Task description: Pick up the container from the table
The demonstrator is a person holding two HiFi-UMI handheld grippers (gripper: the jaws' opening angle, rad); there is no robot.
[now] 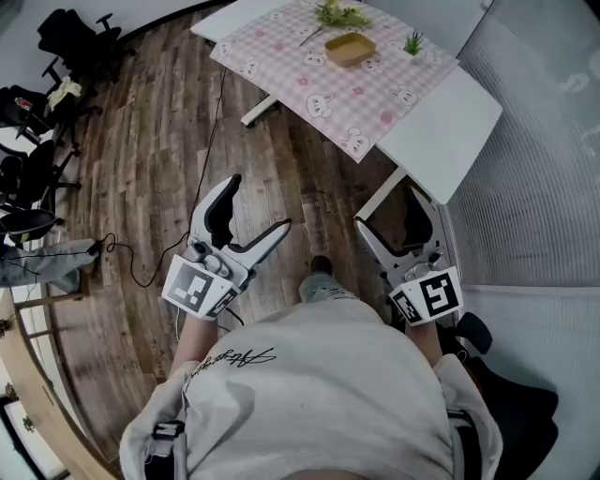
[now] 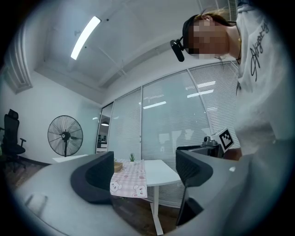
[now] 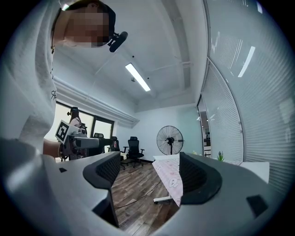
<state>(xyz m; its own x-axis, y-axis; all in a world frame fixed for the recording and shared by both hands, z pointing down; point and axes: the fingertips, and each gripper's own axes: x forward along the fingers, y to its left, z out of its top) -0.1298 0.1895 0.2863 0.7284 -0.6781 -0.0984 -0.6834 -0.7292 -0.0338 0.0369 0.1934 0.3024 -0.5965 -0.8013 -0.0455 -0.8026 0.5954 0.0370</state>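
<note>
the container (image 1: 350, 49) sits on the far part of the bench (image 1: 448, 131), near the top of your head view, resting on a pink checked cloth (image 1: 328, 89). it is a shallow tan dish, open side up, longer than it is wide. its long axis runs roughly left to right across that view. it is too small there to tell what lies in it. a leafy sprig (image 1: 339, 14) lies just behind it. a small plant (image 1: 413, 42) stands off to its right, apart from it.

your tools are both well short of the bench, held out in front of you over the wood floor (image 1: 150, 159). your left tool (image 1: 260, 202) is released, its jaws spread wide and gripping nothing. in the left gripper view, the distant bench and cloth show through the gap. your right tool (image 1: 389, 208) is also released, jaws wide apart with only open air between them. in the right gripper view, the floor, the cloth's hanging edge and a standing fan (image 3: 170, 139) lie beyond. neither tool touches the container.
</note>
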